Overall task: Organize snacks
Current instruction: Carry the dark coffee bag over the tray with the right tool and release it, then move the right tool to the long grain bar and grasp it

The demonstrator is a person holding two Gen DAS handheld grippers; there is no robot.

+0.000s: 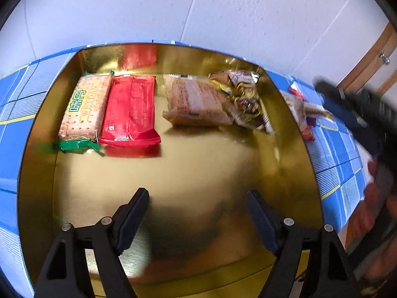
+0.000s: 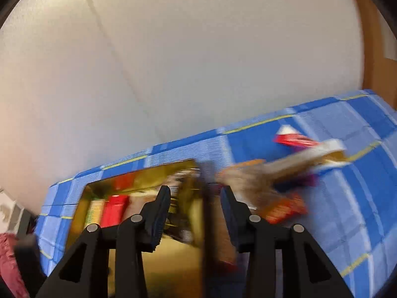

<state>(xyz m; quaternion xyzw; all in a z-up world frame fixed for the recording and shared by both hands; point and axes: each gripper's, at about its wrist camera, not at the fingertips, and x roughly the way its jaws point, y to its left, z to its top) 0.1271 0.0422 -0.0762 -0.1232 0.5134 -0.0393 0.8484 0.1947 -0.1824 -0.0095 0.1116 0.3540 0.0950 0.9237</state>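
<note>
Left gripper (image 1: 198, 213) hangs wide open and empty over the gold tray (image 1: 37, 129), packets at 12 o'clock. Right gripper (image 2: 196, 211) is partly open, holding nothing.

**Readable text: one pack only**

Biscuit pack (image 1: 83, 110), far left in the gold tin (image 1: 37, 149): green Chinese characters "味丹", with "WEIDAN" in Latin capitals beside them. Red packet (image 1: 129, 110) and tan packet (image 1: 196, 101) carry print too small to read. Right wrist view is motion-blurred, nothing legible.
</note>
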